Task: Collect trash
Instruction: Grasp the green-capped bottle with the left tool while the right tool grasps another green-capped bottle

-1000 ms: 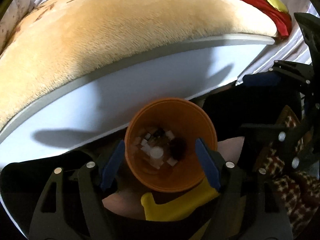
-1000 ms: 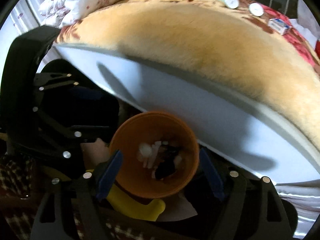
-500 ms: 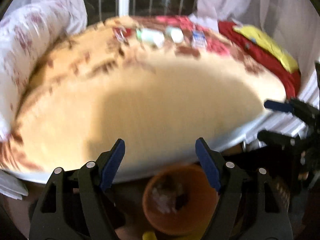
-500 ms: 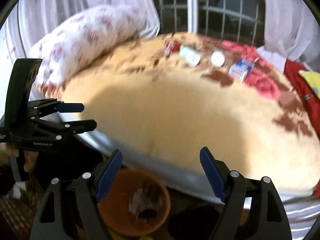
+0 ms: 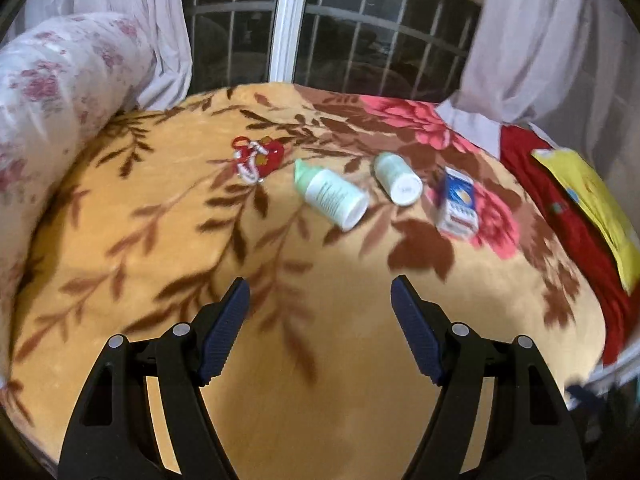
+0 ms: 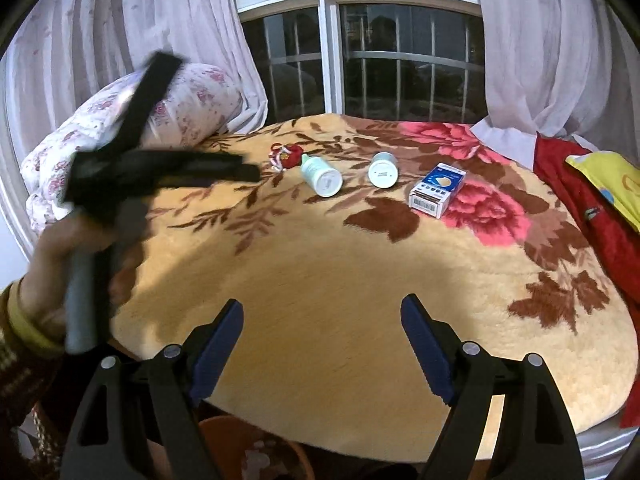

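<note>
Moved: both my grippers have risen from the bin to look across the bed. Left gripper [image 5: 320, 328]: jaws wide, empty. Right gripper [image 6: 322, 340]: jaws wide, opening, empty. Right view only: bin [image 6: 256, 452], orange, at the bed's foot below me; my left hand [image 6: 60, 272] on its handle. Trash, far side of the blanket [image 5: 320, 380]: two bottles [image 5: 332, 194] [image 5: 398, 178] lying down, one box [image 5: 456, 208], one red wrapper [image 5: 258, 156]. Room: pillow [image 6: 132, 128], curtains, barred window.
</note>
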`<state>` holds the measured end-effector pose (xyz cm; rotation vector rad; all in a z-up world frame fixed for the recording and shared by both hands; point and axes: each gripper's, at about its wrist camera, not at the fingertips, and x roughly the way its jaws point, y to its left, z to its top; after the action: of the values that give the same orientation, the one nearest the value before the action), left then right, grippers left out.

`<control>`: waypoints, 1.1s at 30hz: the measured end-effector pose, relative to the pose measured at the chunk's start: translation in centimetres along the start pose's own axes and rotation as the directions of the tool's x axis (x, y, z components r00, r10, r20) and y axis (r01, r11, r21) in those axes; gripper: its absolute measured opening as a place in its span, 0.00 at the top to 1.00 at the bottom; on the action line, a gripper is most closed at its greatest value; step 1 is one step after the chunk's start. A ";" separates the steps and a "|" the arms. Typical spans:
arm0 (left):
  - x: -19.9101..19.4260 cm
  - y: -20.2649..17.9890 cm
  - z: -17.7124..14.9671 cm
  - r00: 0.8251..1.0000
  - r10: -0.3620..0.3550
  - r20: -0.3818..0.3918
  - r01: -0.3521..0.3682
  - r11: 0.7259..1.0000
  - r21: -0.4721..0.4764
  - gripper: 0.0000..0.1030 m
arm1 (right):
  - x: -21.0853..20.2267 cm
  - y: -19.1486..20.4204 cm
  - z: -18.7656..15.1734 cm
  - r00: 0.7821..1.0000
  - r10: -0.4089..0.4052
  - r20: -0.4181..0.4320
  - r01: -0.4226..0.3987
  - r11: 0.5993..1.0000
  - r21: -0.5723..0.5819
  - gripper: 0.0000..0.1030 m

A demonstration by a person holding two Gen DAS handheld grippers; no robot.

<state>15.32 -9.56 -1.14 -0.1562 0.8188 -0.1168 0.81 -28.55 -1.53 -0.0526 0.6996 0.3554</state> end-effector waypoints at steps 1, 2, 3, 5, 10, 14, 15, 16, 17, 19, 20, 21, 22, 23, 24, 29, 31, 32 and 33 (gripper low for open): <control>1.4 -0.3 1.0 1.000 0.001 -0.013 -0.002 1.000 -0.023 0.31 | 0.1 -0.2 0.0 1.000 -0.002 0.002 0.002 1.000 0.001 0.23; 2.3 -0.5 1.7 1.000 0.008 -0.016 -0.009 0.999 -0.038 0.31 | 0.2 -0.4 0.0 1.000 -0.005 0.005 0.005 1.000 0.002 0.23; 3.5 -0.7 2.5 1.000 0.018 -0.025 -0.020 0.998 -0.056 0.31 | 0.3 -0.6 0.0 1.000 -0.009 0.008 0.009 1.000 0.004 0.23; 6.1 -0.8 4.1 0.998 0.037 -0.045 -0.042 0.993 -0.110 0.31 | 0.4 -1.0 -0.2 1.000 -0.016 0.009 0.016 1.000 0.008 0.23; 10.5 -0.6 6.3 0.992 0.102 -0.080 -0.117 0.973 -0.201 0.31 | 1.2 -2.5 -0.9 1.000 -0.024 -0.009 0.025 0.999 0.033 0.23; 13.4 -0.5 6.9 0.985 0.133 -0.113 -0.157 0.955 -0.251 0.30 | 1.8 -3.2 -1.4 0.999 -0.026 -0.027 0.027 0.999 0.047 0.23; 13.9 -0.5 7.0 0.984 0.133 -0.115 -0.159 0.953 -0.259 0.27 | 1.9 -3.3 -1.5 0.999 -0.025 -0.028 0.026 0.999 0.048 0.23; 14.2 -0.6 7.0 0.983 0.142 -0.118 -0.169 0.950 -0.262 0.26 | 1.9 -3.4 -1.6 0.999 -0.026 -0.029 0.027 0.999 0.047 0.23; 14.6 -0.6 7.0 0.982 0.147 -0.121 -0.175 0.949 -0.262 0.26 | 1.9 -3.4 -1.6 0.999 -0.027 -0.028 0.028 0.999 0.045 0.23; 15.4 -0.7 6.9 0.980 0.147 -0.131 -0.177 0.951 -0.254 0.27 | 1.9 -3.6 -1.5 0.999 -0.028 -0.025 0.030 0.999 0.046 0.23; 15.7 -0.6 6.8 0.980 0.144 -0.134 -0.174 0.953 -0.249 0.28 | 1.8 -3.6 -1.4 0.999 -0.030 -0.023 0.031 0.998 0.046 0.23; 16.0 -0.6 6.8 0.982 0.137 -0.131 -0.165 0.959 -0.232 0.34 | 1.8 -3.6 -1.4 0.999 -0.032 -0.024 0.033 0.998 0.045 0.23; 16.2 -0.6 6.8 0.982 0.135 -0.130 -0.161 0.963 -0.215 0.47 | 1.8 -3.7 -1.3 0.999 -0.033 -0.023 0.034 0.998 0.045 0.23; 16.3 -0.6 6.8 0.983 0.129 -0.127 -0.153 0.968 -0.201 0.51 | 1.7 -3.7 -1.3 0.999 -0.034 -0.021 0.034 0.998 0.044 0.23; 16.2 -0.4 6.8 0.985 0.126 -0.120 -0.148 0.970 -0.193 0.52 | 1.6 -3.7 -1.2 0.999 -0.033 -0.019 0.034 0.999 0.043 0.23; 14.8 -0.1 6.4 0.989 0.117 -0.090 -0.129 0.981 -0.142 0.53 | 1.9 -3.7 0.1 0.999 -0.042 -0.010 0.042 0.999 0.020 0.23; 13.2 0.0 5.6 0.991 0.120 -0.063 -0.126 0.986 -0.105 0.54 | 2.3 -3.9 1.7 0.999 -0.050 0.009 0.050 0.999 0.008 0.23; 12.6 0.0 5.4 0.991 0.123 -0.052 -0.127 0.988 -0.091 0.54 | 2.7 -4.1 2.7 0.998 -0.052 0.019 0.052 0.999 0.008 0.23; 11.6 0.1 4.8 0.992 0.121 -0.038 -0.123 0.990 -0.074 0.54 | 3.3 -4.4 4.1 0.998 -0.050 0.032 0.050 0.999 0.008 0.23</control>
<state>26.76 -10.87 -6.27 -0.1761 0.8648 0.0272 7.23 -30.99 -0.80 -0.0578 0.6662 0.3053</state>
